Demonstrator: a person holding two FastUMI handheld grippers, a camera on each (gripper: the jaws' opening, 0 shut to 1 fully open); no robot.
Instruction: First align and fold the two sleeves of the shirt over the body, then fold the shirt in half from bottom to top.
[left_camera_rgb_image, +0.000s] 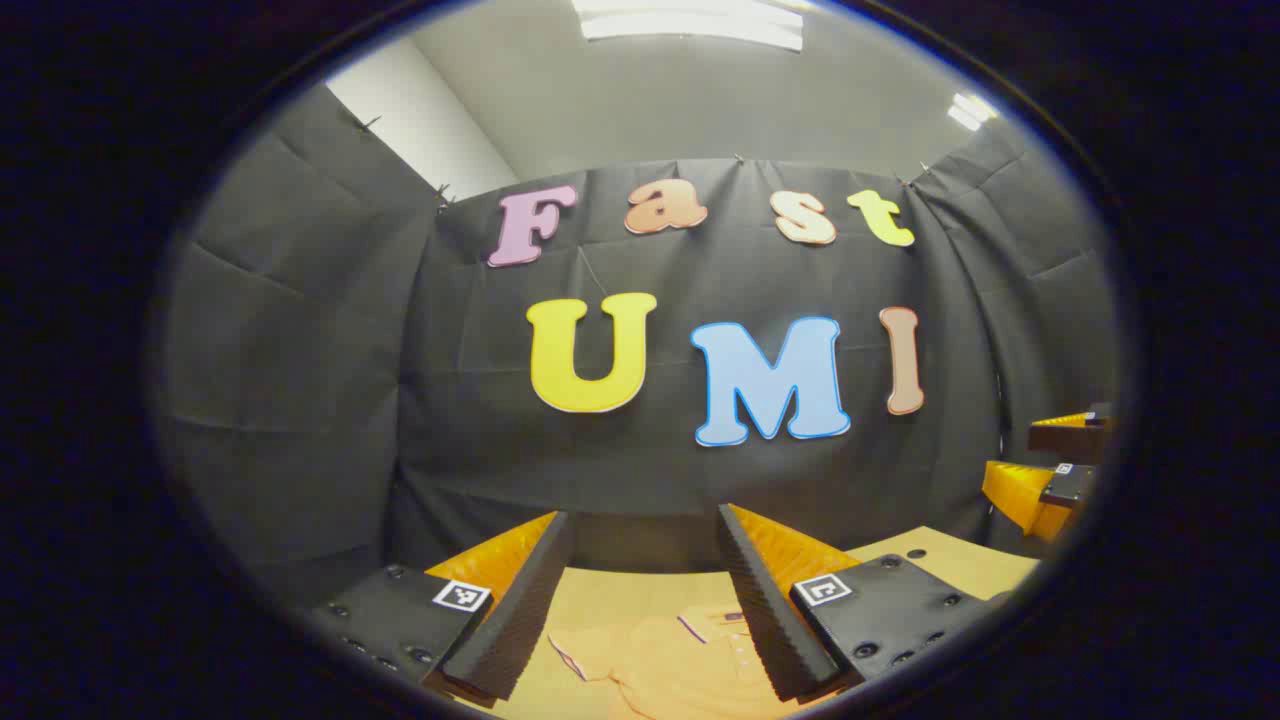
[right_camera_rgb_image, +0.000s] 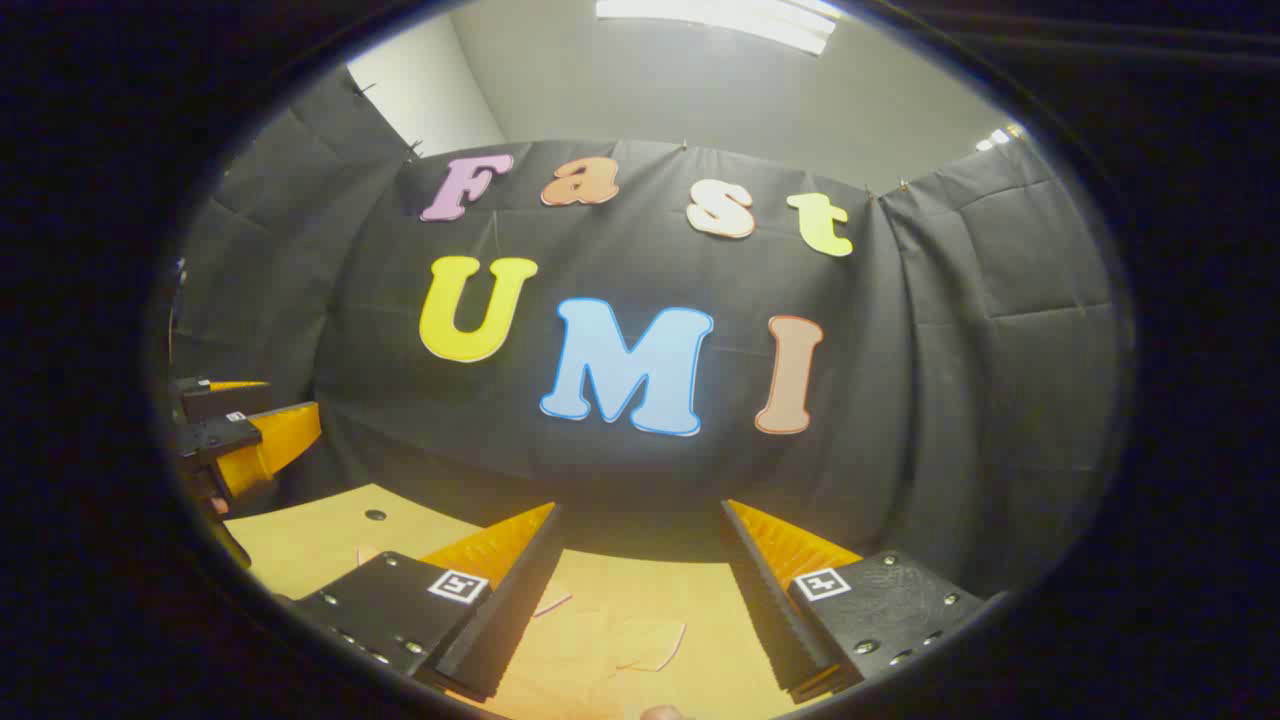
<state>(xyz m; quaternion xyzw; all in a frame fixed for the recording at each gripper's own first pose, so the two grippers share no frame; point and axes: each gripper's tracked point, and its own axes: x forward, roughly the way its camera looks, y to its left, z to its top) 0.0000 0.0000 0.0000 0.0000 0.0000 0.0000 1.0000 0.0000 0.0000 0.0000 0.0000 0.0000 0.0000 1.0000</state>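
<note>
An orange polo shirt (left_camera_rgb_image: 670, 650) lies flat on the tan table (left_camera_rgb_image: 950, 560), its collar pointing toward the back wall and one short sleeve (left_camera_rgb_image: 580, 650) spread to the left. My left gripper (left_camera_rgb_image: 640, 530) hangs above it, open, nothing between its fingers. In the right gripper view, my right gripper (right_camera_rgb_image: 640, 520) is open too, held over the shirt's other sleeve (right_camera_rgb_image: 650, 645) and a patch of orange cloth (right_camera_rgb_image: 560, 650). The right gripper (left_camera_rgb_image: 1050, 470) shows at the right edge of the left gripper view, and the left gripper (right_camera_rgb_image: 235, 430) at the left edge of the right gripper view.
The table (right_camera_rgb_image: 320, 540) runs back to the black cloth wall (left_camera_rgb_image: 640, 480), which closes in on three sides. A small dark hole (right_camera_rgb_image: 375, 515) marks the tabletop near its far left corner, another hole (left_camera_rgb_image: 915, 553) near the right.
</note>
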